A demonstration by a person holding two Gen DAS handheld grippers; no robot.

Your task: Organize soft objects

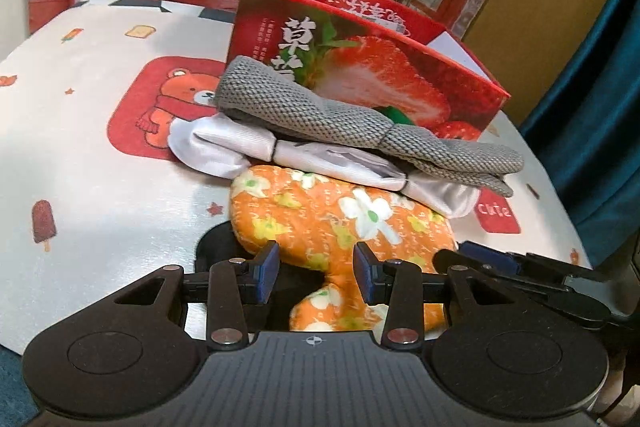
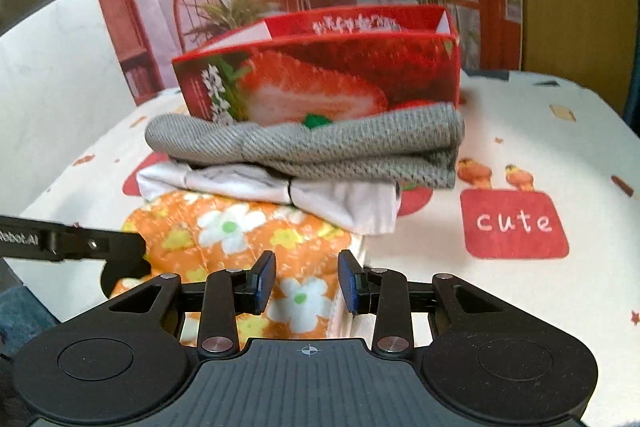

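A stack of three soft items lies on the table in front of a red strawberry box point(image 1: 400, 75) point(image 2: 320, 83) with an open top. A grey knit cloth point(image 1: 320, 115) point(image 2: 320, 143) is on top, a white cloth bundle point(image 1: 240, 147) point(image 2: 340, 203) tied with black bands is in the middle, and an orange flowered mitt point(image 1: 320, 211) point(image 2: 240, 239) is at the bottom. My left gripper point(image 1: 316, 273) hangs open low over the mitt's near end, blue pads either side of it. My right gripper point(image 2: 307, 283) is open too, over the mitt's right part.
The table has a white cover point(image 1: 100, 167) printed with a bear, ice lollies and a red "cute" patch point(image 2: 514, 225). A printed backdrop of plants and a chair stands behind the box. A blue curtain point(image 1: 600, 107) hangs at the right.
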